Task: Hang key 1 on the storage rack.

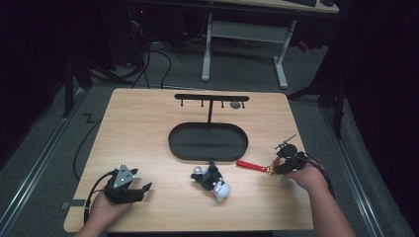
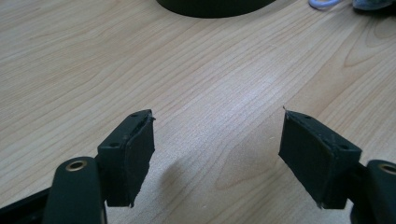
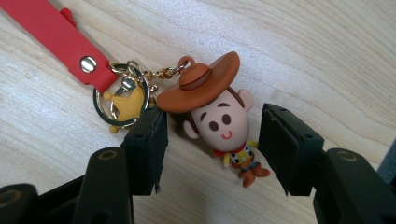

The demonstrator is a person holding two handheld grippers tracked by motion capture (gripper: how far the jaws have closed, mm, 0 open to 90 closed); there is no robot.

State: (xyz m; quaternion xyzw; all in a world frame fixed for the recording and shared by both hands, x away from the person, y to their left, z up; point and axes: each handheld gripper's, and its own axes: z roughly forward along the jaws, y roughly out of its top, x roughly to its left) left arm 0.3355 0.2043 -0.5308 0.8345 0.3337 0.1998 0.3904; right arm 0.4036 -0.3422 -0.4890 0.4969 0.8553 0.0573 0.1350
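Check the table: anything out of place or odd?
Mostly fine. The stand has bare hooks while both keychains lie flat on the table: a plush one by the base and a cowboy one between the open right tongs.

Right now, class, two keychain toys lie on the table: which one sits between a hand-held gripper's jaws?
The cowboy figure keychain with the brown hat and red strap, between the right hand-held gripper's open jaws. The black-and-white plush keychain lies apart, mid-table, with nothing around it.

A lab or office workroom is suggested: a wooden table point(image 1: 148, 128) is set on grey carpet, cables point(image 1: 148, 64) are trailed across the floor, and a white-legged desk point(image 1: 247, 34) is placed behind.
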